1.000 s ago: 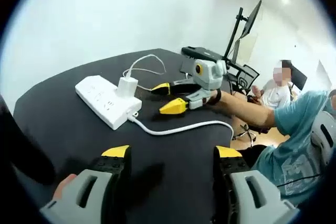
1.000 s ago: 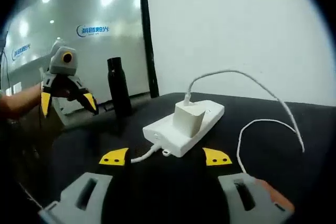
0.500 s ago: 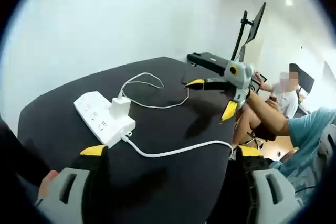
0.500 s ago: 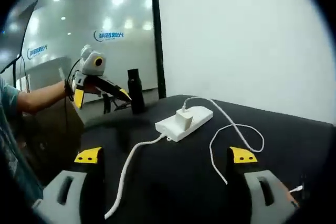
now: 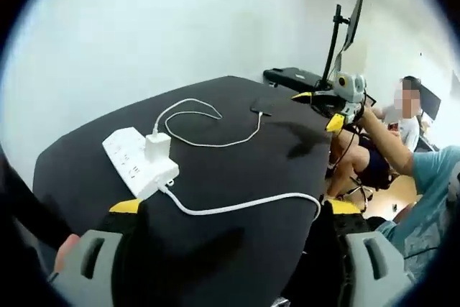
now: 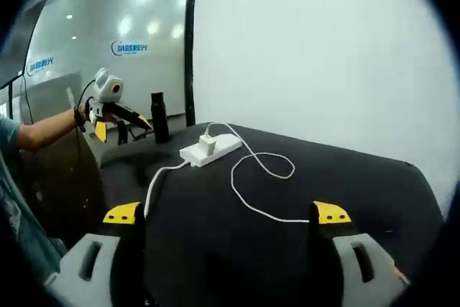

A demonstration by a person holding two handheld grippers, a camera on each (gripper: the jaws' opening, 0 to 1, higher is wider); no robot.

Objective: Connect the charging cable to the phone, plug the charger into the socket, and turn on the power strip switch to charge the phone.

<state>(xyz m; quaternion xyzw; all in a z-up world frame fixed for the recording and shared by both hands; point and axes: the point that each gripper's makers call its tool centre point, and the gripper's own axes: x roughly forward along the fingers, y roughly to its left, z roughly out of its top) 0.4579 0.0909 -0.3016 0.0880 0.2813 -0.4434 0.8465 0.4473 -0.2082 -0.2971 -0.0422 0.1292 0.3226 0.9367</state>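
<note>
We list: left gripper (image 5: 230, 210), jaws wide, empty; power strip (image 5: 136, 162) with charger (image 5: 158, 148) plugged in ahead-left. Right gripper (image 6: 226, 213), jaws wide, empty; cable (image 6: 262, 177) ahead on table (image 6: 345, 177).

Office, monitor on arm (image 5: 350, 28), seated person (image 5: 402, 116), glass wall with logo (image 6: 129, 48)

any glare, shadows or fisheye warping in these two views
Left gripper view: soft, even light; the raised right hand-held gripper throws a blurred shadow on the black table, whose edge bows from the fisheye. Right gripper view: ceiling lights flare and reflect on the far wall; the white wall is nearly blown out, yet the power strip stays readable.
</note>
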